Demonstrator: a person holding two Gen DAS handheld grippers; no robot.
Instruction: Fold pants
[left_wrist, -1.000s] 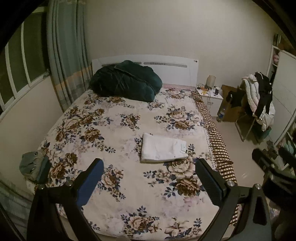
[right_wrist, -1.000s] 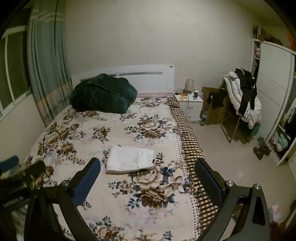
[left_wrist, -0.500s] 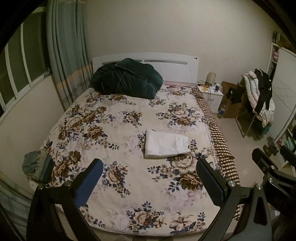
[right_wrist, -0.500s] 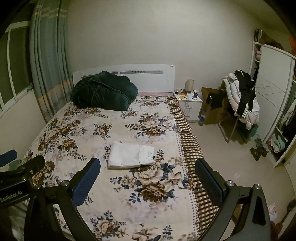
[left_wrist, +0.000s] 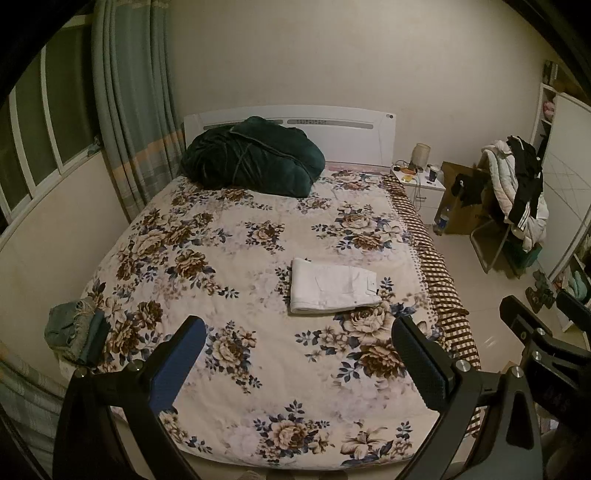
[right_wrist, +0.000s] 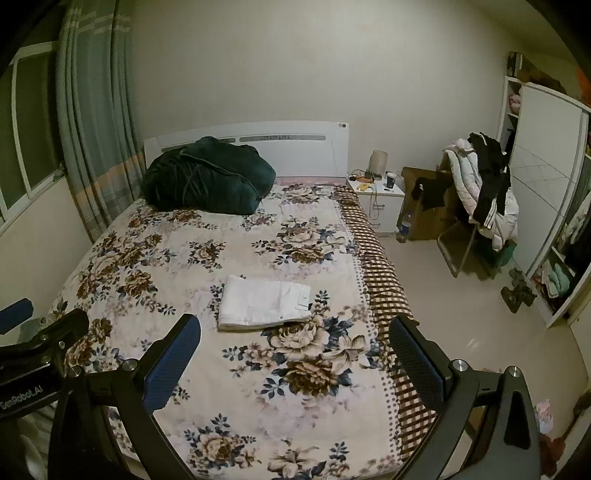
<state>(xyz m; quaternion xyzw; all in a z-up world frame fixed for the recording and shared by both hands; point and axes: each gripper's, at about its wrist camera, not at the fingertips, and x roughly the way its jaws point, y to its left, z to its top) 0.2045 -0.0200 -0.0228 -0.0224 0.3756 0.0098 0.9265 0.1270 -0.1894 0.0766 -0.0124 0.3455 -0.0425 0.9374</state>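
Observation:
White pants (left_wrist: 332, 286) (right_wrist: 264, 302) lie folded into a flat rectangle on the floral bedspread (left_wrist: 221, 258) (right_wrist: 177, 258), right of the bed's middle. My left gripper (left_wrist: 299, 332) hangs open above the foot of the bed, well short of the pants, with nothing between its fingers. My right gripper (right_wrist: 295, 330) is open too, also back from the pants and holding nothing. Each gripper shows at the edge of the other's view: the right one (left_wrist: 535, 343) at far right, the left one (right_wrist: 33, 347) at far left.
A dark green quilt (left_wrist: 255, 162) is bundled at the headboard. Greenish clothes (left_wrist: 74, 332) sit on the bed's left front corner. A white nightstand (right_wrist: 380, 199), a cardboard box, a chair piled with jackets (right_wrist: 484, 192) and a wardrobe line the right side.
Both grippers have pulled back and up from the bed, so the pants look smaller and farther away. The pants stay folded in place.

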